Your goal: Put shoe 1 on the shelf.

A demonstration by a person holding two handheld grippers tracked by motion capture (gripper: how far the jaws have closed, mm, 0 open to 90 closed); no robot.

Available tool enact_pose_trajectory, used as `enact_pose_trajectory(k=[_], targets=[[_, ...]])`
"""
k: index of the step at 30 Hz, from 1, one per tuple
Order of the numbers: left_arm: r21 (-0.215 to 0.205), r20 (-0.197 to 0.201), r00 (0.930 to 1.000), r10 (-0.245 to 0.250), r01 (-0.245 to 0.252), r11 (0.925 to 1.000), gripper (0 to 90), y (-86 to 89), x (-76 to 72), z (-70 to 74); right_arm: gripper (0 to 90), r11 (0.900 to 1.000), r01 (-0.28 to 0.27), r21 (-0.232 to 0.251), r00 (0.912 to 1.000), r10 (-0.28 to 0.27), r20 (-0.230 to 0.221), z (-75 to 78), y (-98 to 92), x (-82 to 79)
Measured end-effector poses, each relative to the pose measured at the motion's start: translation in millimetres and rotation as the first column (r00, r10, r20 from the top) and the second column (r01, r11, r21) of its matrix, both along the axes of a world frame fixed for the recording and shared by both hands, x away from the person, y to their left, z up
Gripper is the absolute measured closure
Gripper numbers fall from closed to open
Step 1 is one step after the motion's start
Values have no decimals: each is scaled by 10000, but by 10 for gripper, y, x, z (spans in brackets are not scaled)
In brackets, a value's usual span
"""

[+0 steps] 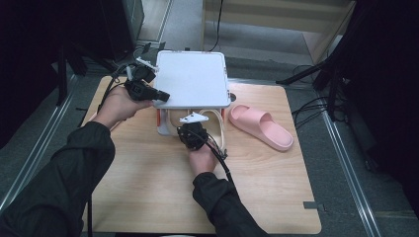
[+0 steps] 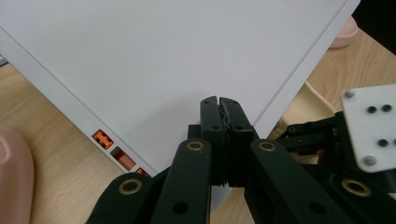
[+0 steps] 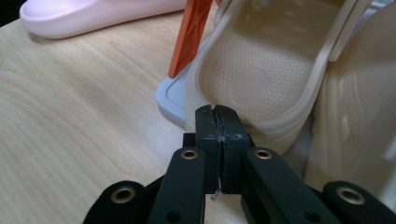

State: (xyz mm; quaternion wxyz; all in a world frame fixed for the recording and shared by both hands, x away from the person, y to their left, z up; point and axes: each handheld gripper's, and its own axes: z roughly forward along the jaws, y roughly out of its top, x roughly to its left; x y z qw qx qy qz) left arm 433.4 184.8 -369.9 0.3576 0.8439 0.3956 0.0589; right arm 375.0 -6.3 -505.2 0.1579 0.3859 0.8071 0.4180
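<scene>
- Right gripper view: the right gripper has its jaws pressed together with nothing between them, tips at the heel of a cream slipper on the white rack's lower shelf.
- Left gripper, jaws also pressed together and empty, rests on the rack's top panel.
- A pink slipper lies on the wooden table, right of the rack.
</scene>
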Motion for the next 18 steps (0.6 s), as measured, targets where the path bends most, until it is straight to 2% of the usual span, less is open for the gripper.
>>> enact_pose_trajectory(k=[2,11,14,18], targets=[[6,2,10000,-4,4,10000,889,0,-1,1,871,9998,75,160,10000,-74,-61,-10,13,24],[-17,-24,10000,-27,27,10000,889,10,4,-1,900,9999,100,122,9990,-94,-447,15,-16,10],[-92,-47,10000,6,-6,10000,890,11,7,-4,900,9990,-40,449,9986,63,-519,37,-98,-48],[-61,-35,10000,42,-42,10000,890,4,4,-2,900,9980,-363,513,9979,390,-517,71,-200,-159]])
